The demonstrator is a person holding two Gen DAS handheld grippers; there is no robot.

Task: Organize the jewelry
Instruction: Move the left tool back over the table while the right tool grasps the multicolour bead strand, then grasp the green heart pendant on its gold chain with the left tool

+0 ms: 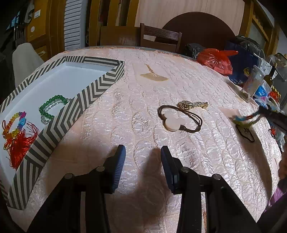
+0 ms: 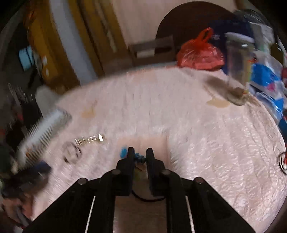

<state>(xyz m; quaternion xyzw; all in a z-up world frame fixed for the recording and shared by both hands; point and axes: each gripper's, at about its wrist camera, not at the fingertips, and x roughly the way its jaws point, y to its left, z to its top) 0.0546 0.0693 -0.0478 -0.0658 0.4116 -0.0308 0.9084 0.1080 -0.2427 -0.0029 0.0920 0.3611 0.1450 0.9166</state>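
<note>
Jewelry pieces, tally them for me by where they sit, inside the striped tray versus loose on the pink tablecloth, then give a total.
In the chevron-striped tray: 2 (green-and-clear bead bracelet, rainbow bead charm with red tassel)
Loose on cloth: 3 (brown cord bracelet with white discs, gold chain bracelet, gold fan pendant)
Total: 5

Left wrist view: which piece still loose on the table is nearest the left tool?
The brown cord bracelet with the pale discs, straight ahead of the open left tool. The gold chain lies just beyond it; the flat gold pendant farther still.

A dark wooden chair [image 1: 160,38] stands behind the bench [image 1: 143,86] with its shiny pink cover, before a cream wall [image 1: 179,12]; yellow-brown wooden door frames [image 1: 95,21] flank a white louvred panel [image 1: 74,23].
</note>
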